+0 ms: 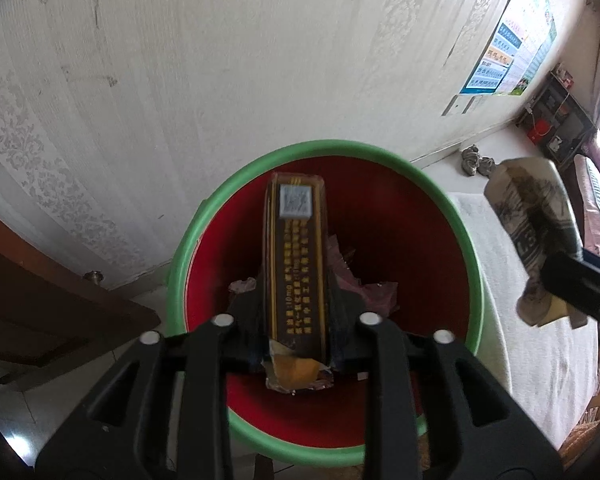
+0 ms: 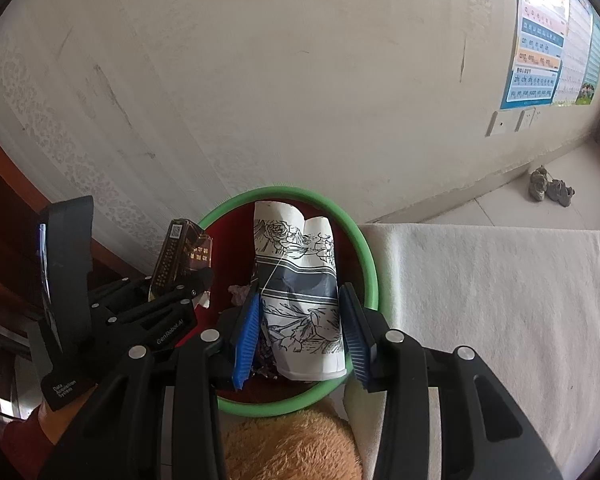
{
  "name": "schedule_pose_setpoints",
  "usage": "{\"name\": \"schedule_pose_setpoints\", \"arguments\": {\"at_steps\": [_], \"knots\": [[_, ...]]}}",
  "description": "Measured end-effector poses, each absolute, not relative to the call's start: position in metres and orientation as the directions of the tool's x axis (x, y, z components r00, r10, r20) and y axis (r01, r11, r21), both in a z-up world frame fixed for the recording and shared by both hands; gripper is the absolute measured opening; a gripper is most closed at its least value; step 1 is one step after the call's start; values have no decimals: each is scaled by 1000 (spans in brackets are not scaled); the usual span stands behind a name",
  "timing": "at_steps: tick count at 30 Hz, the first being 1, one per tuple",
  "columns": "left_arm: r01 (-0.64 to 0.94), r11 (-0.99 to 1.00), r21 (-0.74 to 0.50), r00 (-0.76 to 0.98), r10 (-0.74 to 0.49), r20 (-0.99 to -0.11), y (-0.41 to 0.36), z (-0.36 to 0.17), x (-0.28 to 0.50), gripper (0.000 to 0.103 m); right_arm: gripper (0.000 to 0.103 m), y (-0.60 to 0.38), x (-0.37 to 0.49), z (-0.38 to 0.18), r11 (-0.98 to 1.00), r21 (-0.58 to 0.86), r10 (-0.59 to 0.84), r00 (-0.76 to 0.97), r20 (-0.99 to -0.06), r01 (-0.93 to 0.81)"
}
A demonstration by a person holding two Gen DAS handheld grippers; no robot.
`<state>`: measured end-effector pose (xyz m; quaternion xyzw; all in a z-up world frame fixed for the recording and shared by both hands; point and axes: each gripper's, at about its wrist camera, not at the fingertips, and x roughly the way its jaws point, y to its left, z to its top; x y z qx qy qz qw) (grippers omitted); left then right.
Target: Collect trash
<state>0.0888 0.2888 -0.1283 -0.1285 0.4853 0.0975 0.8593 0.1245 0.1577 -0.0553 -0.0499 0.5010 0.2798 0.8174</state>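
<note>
Green-rimmed red bin (image 1: 452,216) below both grippers; left gripper (image 1: 296,312) loosely brackets brown carton (image 1: 296,264), right gripper (image 2: 300,332) clamps printed paper cup (image 2: 304,288).

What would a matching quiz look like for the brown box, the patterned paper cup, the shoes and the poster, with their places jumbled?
Things:
1. brown box
2. patterned paper cup
3. shoes
4. poster

Places:
A. on the wall
B. between the fingers of the left hand-held gripper
C. on the floor beside the wall
D. between the fingers of the right hand-held gripper

Pairs: 1-B, 2-D, 3-C, 4-A
</note>
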Motion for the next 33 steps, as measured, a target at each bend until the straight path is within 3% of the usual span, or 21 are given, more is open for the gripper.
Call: {"name": "schedule_pose_setpoints", "arguments": {"at_steps": [1, 2, 7, 9, 12, 15, 17, 22, 26, 33], "knots": [[-298, 946, -128, 511, 45, -858, 289, -129, 88, 50, 44, 157, 125, -55, 840, 199, 407, 343, -846, -505], [-302, 944, -132, 518, 47, -854, 290, -129, 86, 53, 53, 156, 125, -55, 840, 205, 411, 344, -844, -502], [-304, 947, -105, 519, 72, -852, 286, -125, 79, 61, 55, 142, 123, -52, 851, 218, 416, 360, -835, -477], [-301, 949, -99, 530, 80, -844, 282, -120, 75, 65, 61, 130, 118, -47, 862, 217, 412, 384, -826, -459], [-283, 956, -74, 595, 115, -796, 264, -95, 65, 80, 71, 104, 105, -34, 886, 203, 395, 451, -800, -416], [-253, 964, -85, 675, 113, -729, 241, -65, 55, 85, 76, 67, 87, -12, 911, 187, 371, 536, -758, -367], [-235, 969, -81, 724, 119, -680, 223, -44, 50, 98, 90, 44, 74, 3, 932, 157, 333, 606, -722, -325], [-159, 986, -55, 831, 103, -546, 166, 10, 37, 98, 96, -21, 36, 47, 973, 104, 227, 771, -595, -206], [-97, 992, -78, 858, 44, -512, 131, 37, 30, 98, 96, -63, 10, 70, 994, 39, 109, 856, -505, -103], [-31, 994, -105, 870, -25, -493, 86, 61, 17, 98, 96, -118, -14, 79, 997, 75, 39, 877, -479, -3]]}}
